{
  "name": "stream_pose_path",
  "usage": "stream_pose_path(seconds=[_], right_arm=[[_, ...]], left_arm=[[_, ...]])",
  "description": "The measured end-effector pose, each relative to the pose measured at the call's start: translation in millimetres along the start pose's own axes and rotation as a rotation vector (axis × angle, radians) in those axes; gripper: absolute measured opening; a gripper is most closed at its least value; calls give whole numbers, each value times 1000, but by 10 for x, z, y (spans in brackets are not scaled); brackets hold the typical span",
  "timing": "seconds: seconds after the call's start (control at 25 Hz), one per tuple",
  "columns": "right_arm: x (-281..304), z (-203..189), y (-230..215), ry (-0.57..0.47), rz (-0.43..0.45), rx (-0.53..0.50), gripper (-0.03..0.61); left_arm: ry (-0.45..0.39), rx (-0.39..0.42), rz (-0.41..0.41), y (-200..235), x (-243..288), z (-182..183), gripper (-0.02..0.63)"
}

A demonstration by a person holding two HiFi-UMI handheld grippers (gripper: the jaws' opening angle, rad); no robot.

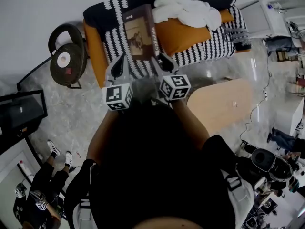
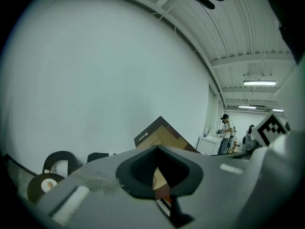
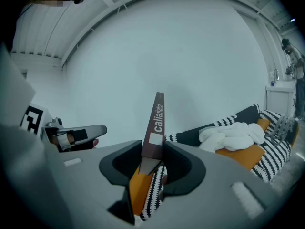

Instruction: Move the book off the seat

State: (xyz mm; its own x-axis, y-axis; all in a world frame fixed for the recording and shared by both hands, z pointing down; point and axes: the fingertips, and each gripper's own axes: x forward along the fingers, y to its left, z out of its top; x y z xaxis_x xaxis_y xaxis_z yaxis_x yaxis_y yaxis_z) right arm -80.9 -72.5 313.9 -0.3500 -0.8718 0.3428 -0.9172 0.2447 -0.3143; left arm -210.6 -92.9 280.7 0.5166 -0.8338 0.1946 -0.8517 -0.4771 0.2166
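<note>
A brown hardcover book (image 1: 139,32) with a picture on its cover is held up over the seat (image 1: 200,49), an orange sofa under a black-and-white striped throw. My left gripper (image 1: 121,64) is shut on the book's lower left corner; in the left gripper view the book (image 2: 159,133) rises out of the closed jaws of that gripper (image 2: 160,175). My right gripper (image 1: 162,61) is shut on the lower right edge. The right gripper view shows the spine (image 3: 157,120) standing upright between the pads of that gripper (image 3: 151,155), with the left gripper (image 3: 76,135) off to its left.
A white cloth (image 1: 188,8) lies on an orange cushion (image 1: 183,35) on the seat. A round dark wicker stool (image 1: 66,61) stands left of it, a light wooden table (image 1: 219,104) to the right. A black case (image 1: 21,111) and people (image 1: 45,175) are at the lower left.
</note>
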Motion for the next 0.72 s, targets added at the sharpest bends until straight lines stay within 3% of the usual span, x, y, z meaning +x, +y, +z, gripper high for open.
stream_pose_path(seconds=[0.24,0.72], right_arm=[[23,-37,10,5,-1,0,150],[-110,-61,-309,-8,-45,26,150]], left_arm=[[-29,-29,2,58,2,44,6],[-3,-31,-55,-231,232,-79,6]])
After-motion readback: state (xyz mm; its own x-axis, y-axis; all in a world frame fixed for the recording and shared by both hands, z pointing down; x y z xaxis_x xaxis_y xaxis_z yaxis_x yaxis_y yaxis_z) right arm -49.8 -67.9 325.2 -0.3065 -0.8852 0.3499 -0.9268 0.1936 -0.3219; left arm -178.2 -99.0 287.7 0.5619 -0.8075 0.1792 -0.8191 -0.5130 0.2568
